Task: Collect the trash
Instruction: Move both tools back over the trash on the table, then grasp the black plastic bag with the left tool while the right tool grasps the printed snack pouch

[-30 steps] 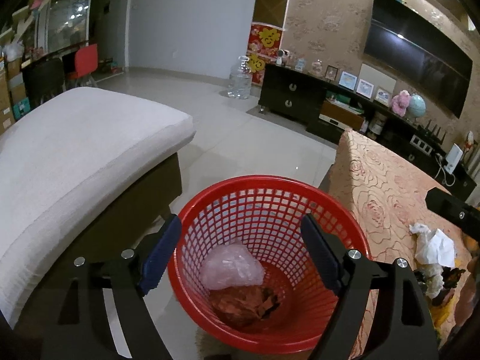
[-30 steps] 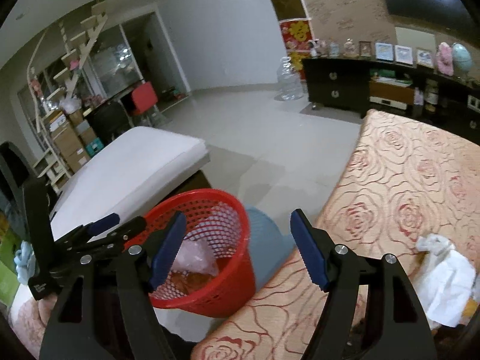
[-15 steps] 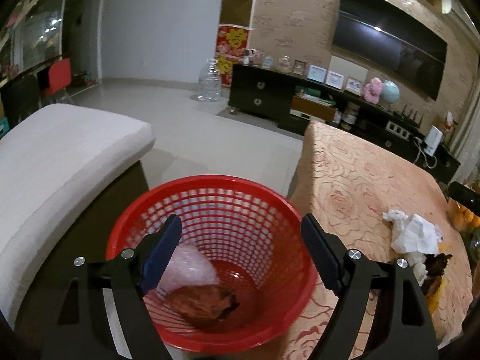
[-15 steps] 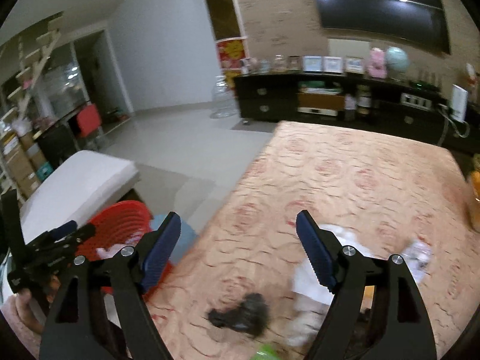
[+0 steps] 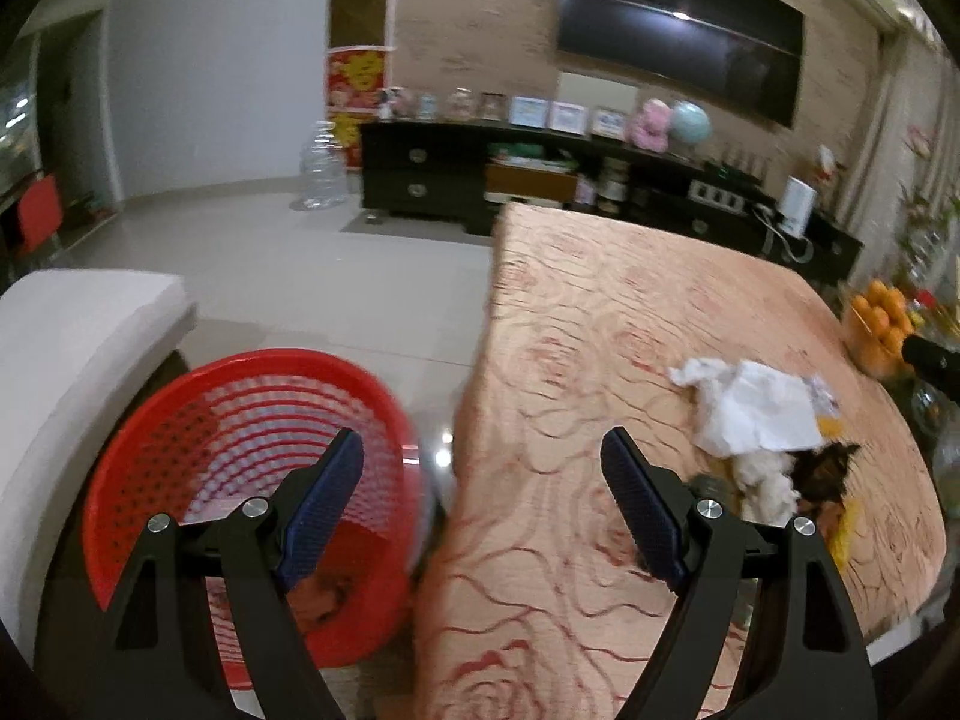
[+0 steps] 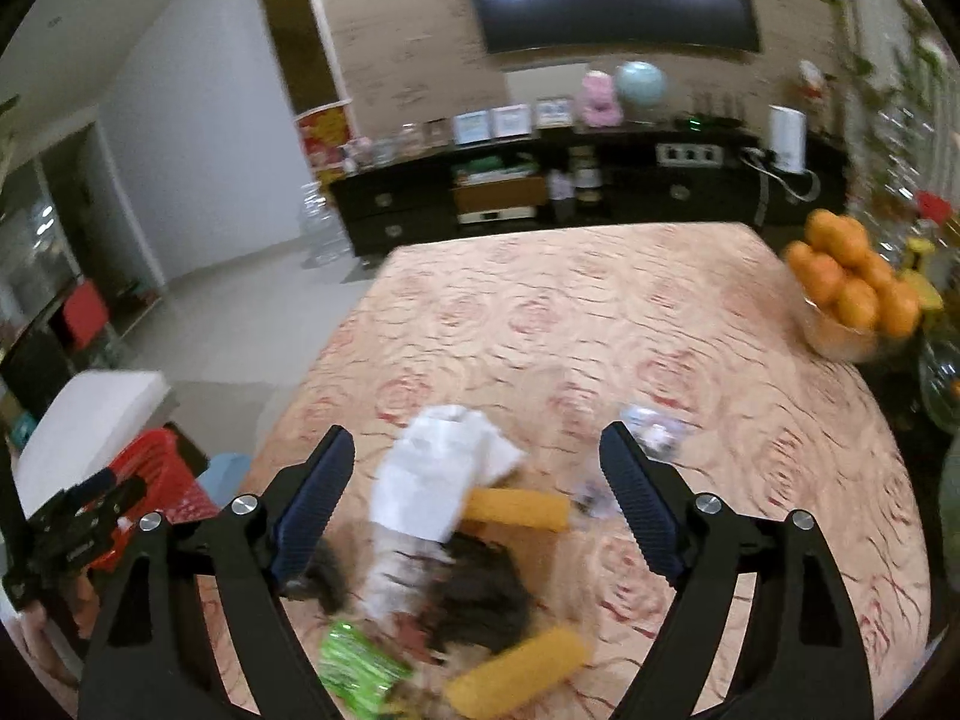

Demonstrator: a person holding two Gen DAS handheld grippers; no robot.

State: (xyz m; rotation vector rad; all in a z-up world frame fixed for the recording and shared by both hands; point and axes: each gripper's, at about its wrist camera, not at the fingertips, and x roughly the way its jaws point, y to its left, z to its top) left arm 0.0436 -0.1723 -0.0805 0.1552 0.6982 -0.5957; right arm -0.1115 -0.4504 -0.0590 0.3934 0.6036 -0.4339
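Note:
A red mesh basket [image 5: 240, 420] stands on the floor beside the table, with trash in its bottom. My left gripper [image 5: 480, 498] is open and empty, over the gap between basket and table edge. A trash pile lies on the rose-patterned tablecloth [image 6: 600, 324]: crumpled white tissue [image 6: 444, 474], two yellow corn cobs [image 6: 516, 510], a green wrapper [image 6: 354, 666], dark scraps [image 6: 480, 588] and a small clear wrapper [image 6: 654, 432]. My right gripper [image 6: 474, 504] hangs above this pile, its jaws opening, nothing pressed between them. In the left wrist view the tissue [image 5: 750, 408] lies to the right.
A bowl of oranges [image 6: 852, 294] sits at the table's right edge beside glassware [image 6: 942, 378]. A white cushioned bench [image 5: 66, 348] flanks the basket on the left. A dark TV cabinet [image 5: 540, 180] and a water bottle [image 5: 321, 168] stand at the far wall.
Both views swung right, from the basket toward the table. The right gripper moved over the trash pile and its jaws widened. The left gripper shifted from above the basket to the table's edge.

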